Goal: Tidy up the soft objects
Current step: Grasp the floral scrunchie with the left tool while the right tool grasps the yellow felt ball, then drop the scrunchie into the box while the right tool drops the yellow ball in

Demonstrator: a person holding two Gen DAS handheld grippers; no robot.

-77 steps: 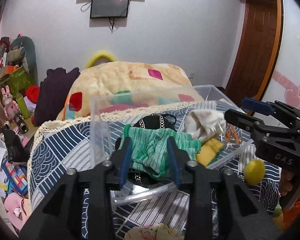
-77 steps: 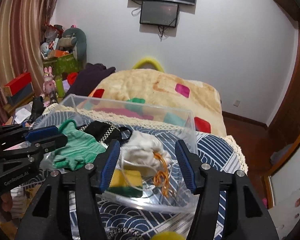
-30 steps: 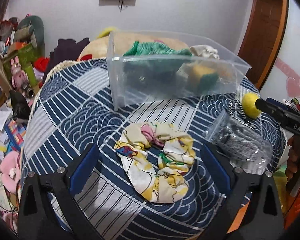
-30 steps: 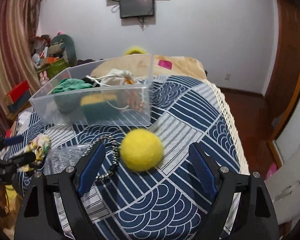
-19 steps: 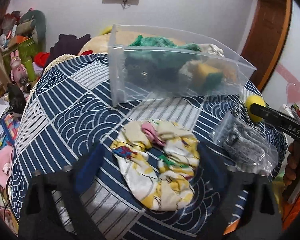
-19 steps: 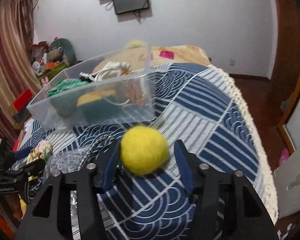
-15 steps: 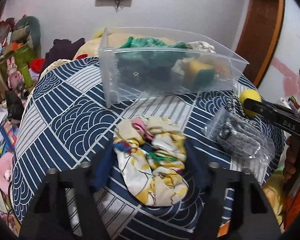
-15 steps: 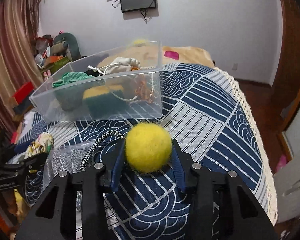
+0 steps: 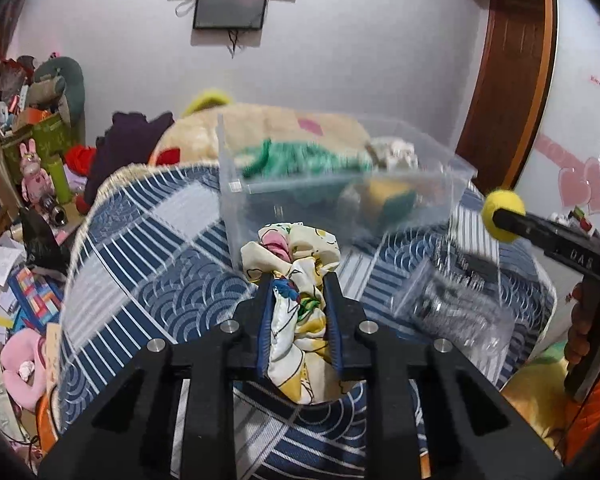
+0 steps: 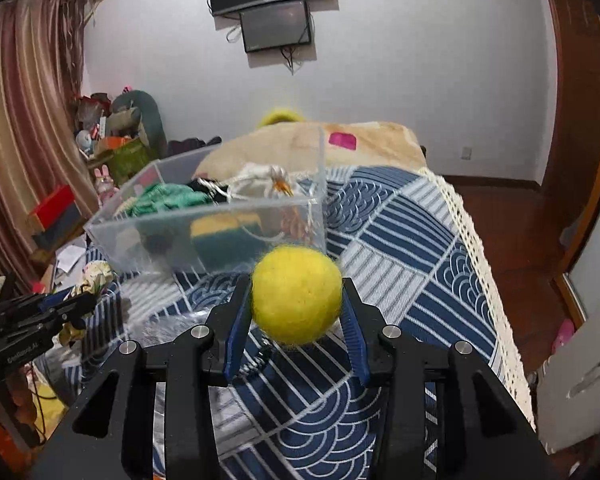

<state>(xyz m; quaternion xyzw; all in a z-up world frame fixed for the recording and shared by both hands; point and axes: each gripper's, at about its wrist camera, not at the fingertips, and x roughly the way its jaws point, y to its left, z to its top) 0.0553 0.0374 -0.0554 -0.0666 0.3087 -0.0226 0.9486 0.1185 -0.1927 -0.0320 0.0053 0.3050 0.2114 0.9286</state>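
My left gripper (image 9: 298, 280) is shut on a floral cloth scrunchie (image 9: 296, 264) and holds it above the blue patterned tablecloth (image 9: 140, 264), just in front of the clear plastic bin (image 9: 340, 196). My right gripper (image 10: 296, 286) is shut on a yellow felt ball (image 10: 296, 294), lifted above the cloth; the ball also shows in the left wrist view (image 9: 502, 212). The bin (image 10: 220, 220) holds a green knit piece (image 10: 164, 198), a yellow and green sponge (image 10: 224, 232), a white pouch (image 10: 260, 176) and a black item.
A clear plastic bag (image 9: 452, 308) with a dark item lies on the cloth to the right of the scrunchie. A quilt (image 10: 340, 140) lies behind the bin. Toys and clutter (image 9: 32, 128) fill the floor at left. The table edge has lace trim (image 10: 480, 248).
Both grippers left the bin, came down open around the scrunchie and the ball, closed on them, and have lifted them off the cloth.
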